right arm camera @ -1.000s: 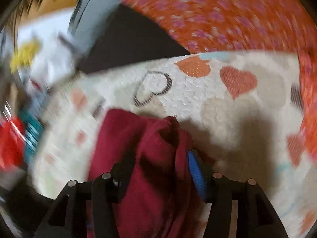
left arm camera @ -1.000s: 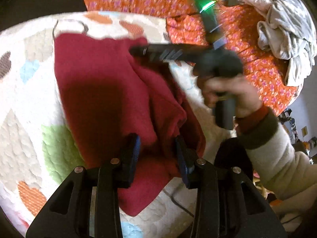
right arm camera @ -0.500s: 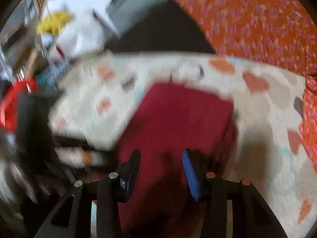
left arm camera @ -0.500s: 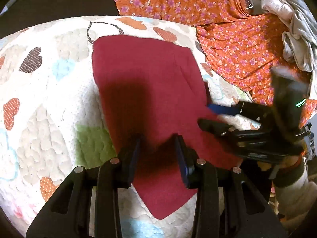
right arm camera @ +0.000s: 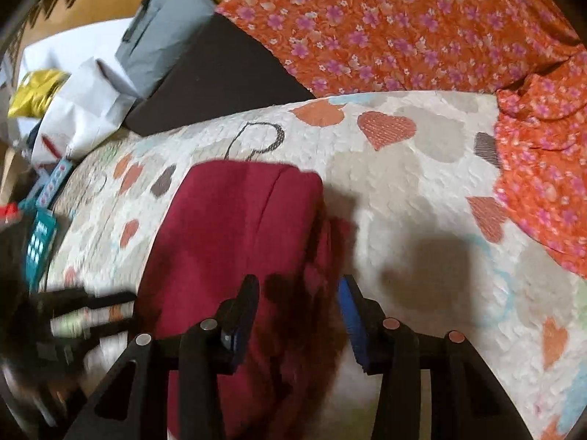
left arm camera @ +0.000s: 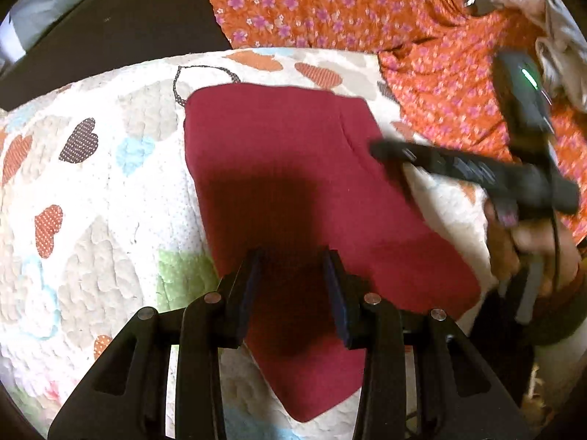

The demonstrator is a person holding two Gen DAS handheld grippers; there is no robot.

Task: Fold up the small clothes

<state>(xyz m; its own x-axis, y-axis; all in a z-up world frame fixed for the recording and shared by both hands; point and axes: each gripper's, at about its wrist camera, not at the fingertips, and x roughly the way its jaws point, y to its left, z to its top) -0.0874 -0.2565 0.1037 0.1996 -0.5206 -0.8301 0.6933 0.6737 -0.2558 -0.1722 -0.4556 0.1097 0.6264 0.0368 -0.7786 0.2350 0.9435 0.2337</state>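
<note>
Maroon garment (left arm camera: 293,168): lies on heart quilt (left arm camera: 91,201), mostly flat, one side doubled over. Left gripper (left arm camera: 291,286): jaws parted above near edge, nothing pinched. Right gripper (right arm camera: 299,311): parted over folded side; grip unclear. Folding begun; further folds remain.

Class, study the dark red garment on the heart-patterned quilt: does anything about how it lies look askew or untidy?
Yes. The red garment lies mostly flat on the quilt, but its right edge, in the right wrist view, is bunched into a raised fold rather than smoothed down.
</note>
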